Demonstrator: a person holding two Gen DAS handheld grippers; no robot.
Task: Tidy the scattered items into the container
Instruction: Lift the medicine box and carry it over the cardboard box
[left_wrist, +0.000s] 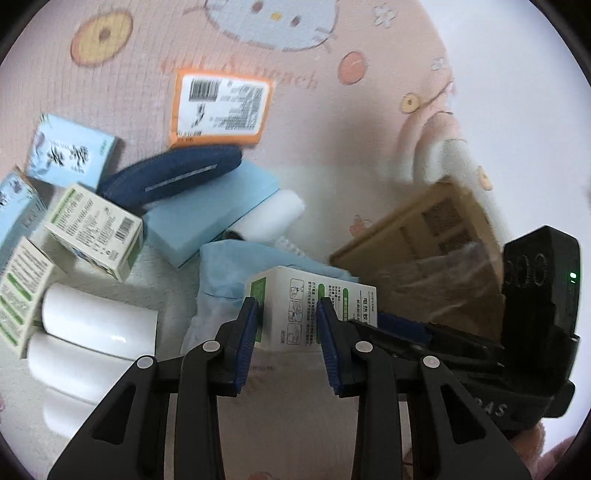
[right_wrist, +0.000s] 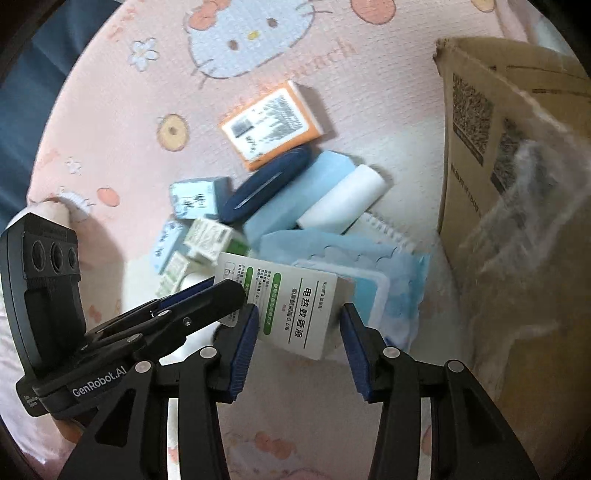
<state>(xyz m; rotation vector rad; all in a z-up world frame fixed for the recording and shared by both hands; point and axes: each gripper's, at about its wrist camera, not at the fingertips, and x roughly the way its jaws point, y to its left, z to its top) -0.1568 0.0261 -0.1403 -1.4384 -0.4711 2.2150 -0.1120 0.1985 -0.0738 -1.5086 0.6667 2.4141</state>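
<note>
A white-and-green box (left_wrist: 295, 295) (right_wrist: 291, 295) with printed text hangs just above the pile, with both grippers on it. My left gripper (left_wrist: 290, 306) has its blue pads pressed on one end of it; in the right wrist view the left gripper (right_wrist: 221, 291) reaches in from the left. My right gripper (right_wrist: 297, 314) clamps the box's wide face between its pads, and the right gripper (left_wrist: 388, 321) comes in from the right in the left wrist view. The brown cardboard container (right_wrist: 480, 147) (left_wrist: 424, 236), lined with clear plastic, stands to the right.
On the pink cartoon mat (right_wrist: 110, 122) lie an orange-edged box (left_wrist: 221, 107), a dark blue case (left_wrist: 173, 177), a light blue block (left_wrist: 210, 218), white rolls (left_wrist: 96, 321), small blue and white-green boxes (left_wrist: 96, 229), a blue packet (right_wrist: 402, 273) and a spiral notebook (right_wrist: 384, 229).
</note>
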